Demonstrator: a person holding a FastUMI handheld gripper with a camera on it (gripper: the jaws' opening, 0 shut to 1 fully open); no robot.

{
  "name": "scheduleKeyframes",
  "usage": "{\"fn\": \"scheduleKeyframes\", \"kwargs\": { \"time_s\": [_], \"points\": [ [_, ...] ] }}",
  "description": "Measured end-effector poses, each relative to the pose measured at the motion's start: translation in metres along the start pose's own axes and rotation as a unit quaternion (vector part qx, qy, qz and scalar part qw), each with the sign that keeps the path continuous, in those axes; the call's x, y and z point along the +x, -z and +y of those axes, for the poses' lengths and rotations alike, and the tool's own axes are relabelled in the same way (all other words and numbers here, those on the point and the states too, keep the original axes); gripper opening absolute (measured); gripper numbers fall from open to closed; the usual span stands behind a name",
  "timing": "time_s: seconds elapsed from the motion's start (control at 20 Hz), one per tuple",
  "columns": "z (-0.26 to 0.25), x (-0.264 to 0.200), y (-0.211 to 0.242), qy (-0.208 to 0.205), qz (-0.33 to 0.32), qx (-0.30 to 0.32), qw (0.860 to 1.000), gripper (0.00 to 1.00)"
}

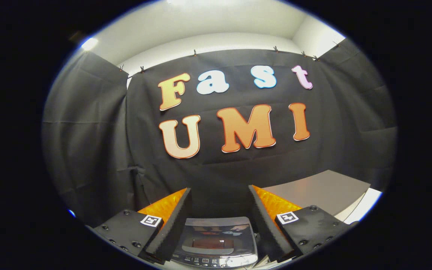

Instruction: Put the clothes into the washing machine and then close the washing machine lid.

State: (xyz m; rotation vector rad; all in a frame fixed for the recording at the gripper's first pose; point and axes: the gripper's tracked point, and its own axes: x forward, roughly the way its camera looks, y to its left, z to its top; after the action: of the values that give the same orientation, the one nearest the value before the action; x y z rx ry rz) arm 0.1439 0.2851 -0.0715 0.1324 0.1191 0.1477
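Between the fingers, low down, sits the washing machine [216, 242]; only its top shows, front edge cut off, body hidden below. Clothes can't be made out. Lid [216, 236] lies flat and shut w/ a dark glossy window full of reflections, so nothing inside is readable; a strip of small buttons runs along the near edge. Gripper [219, 198] open, fingers spread wide, holding nothing. A grey table [321, 191] sits beyond the right finger.
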Motion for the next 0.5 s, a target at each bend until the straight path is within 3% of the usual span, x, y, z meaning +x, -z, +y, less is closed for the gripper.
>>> {"fn": "scheduleKeyframes", "kwargs": {
  "time_s": [0.5],
  "points": [
    [-0.043,-0.086,-0.024,0.035,-0.016,-0.038,0.999,0.96]
  ]
}}
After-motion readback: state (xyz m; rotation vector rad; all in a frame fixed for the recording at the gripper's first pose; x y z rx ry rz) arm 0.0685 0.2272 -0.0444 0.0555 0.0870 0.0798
